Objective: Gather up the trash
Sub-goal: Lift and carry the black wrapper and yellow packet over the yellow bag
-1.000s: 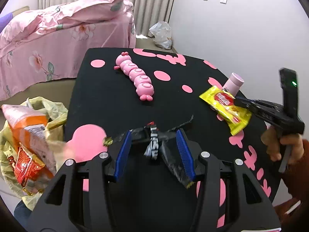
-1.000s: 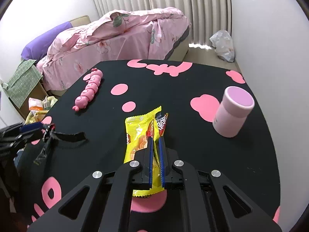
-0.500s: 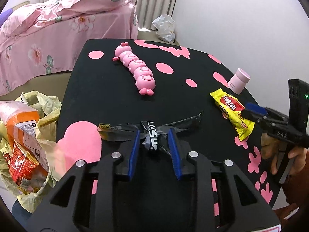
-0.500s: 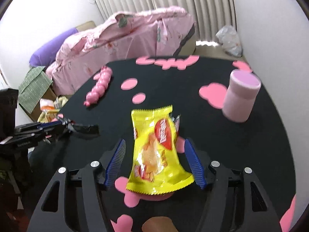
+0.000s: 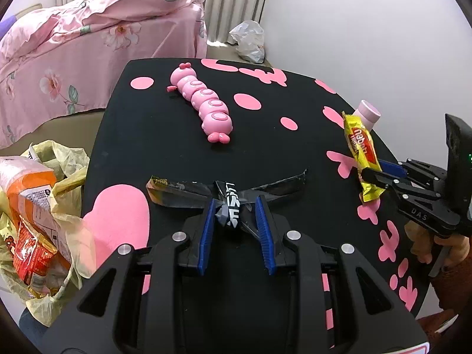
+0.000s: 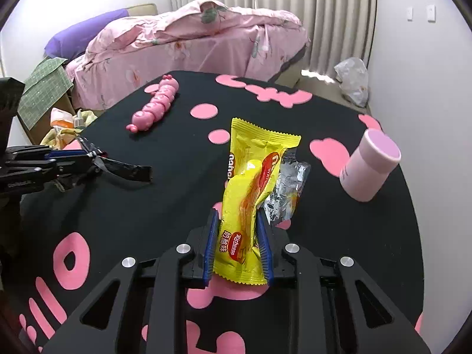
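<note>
Even, soft indoor light, no hard shadows. Both fisheye views sharp in the centre, heavy barrel distortion and dark vignette at corners. Daylight patch under curtain [image 6: 317, 17]; foil wrapper [image 6: 287, 187] glints.

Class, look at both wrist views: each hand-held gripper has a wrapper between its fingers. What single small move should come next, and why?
Probably lift the left hand-held gripper slightly, raising the black wrapper off the table toward the trash bag at its edge. Its pads already pinch the wrapper's twisted middle. The right hand-held gripper, whose jaws have just been closing, has the yellow wrapper between its pads.
</note>
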Motion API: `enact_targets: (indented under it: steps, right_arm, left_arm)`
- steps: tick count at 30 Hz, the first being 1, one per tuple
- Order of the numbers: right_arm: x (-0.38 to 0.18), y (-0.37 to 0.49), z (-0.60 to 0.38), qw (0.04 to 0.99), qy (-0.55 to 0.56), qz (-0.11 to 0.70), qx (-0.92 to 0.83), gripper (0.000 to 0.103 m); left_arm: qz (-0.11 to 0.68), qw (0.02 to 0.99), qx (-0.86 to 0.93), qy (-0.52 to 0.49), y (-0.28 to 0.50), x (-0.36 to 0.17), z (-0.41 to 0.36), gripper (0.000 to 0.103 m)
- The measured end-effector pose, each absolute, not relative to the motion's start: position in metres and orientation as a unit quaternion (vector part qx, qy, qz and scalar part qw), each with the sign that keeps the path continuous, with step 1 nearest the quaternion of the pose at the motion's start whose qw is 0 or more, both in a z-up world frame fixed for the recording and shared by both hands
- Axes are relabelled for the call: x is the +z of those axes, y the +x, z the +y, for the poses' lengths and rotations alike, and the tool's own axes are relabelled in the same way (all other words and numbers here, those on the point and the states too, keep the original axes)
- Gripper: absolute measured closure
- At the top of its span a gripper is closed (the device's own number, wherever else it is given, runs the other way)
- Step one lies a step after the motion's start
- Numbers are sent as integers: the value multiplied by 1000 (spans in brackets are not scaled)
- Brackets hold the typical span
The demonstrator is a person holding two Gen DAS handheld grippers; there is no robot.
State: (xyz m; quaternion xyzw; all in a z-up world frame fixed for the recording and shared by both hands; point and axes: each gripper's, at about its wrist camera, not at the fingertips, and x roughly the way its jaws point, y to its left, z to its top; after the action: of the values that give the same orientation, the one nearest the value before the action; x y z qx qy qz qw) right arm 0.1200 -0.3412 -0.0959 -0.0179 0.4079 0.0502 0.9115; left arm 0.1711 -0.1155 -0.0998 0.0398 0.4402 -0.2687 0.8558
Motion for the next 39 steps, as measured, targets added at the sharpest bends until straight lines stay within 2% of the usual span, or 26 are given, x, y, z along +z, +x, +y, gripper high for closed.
enact_targets:
  steps: [2,6,18,30,39]
  right_arm:
    - [-91,119,-341,914,-19,401,51,78]
    - [-79,116,-339,919,-17,390,55,78]
    - [-30,102,-326,938,-22,339,66,78]
    - [45,113,-249,954,-74,252,145,78]
    - [46,151,-149,922,-105,261,265,78]
  left_arm:
    - [441,855,-271,41,172,-100,-116,77]
    - [438,855,-273,43,172,-99,-118,88]
    - [371,889,-265,30,150,-52,-89,88]
    - [275,944,-181,-29,133,14,20,88]
    - [273,953,-108,-75,134,7,120,88]
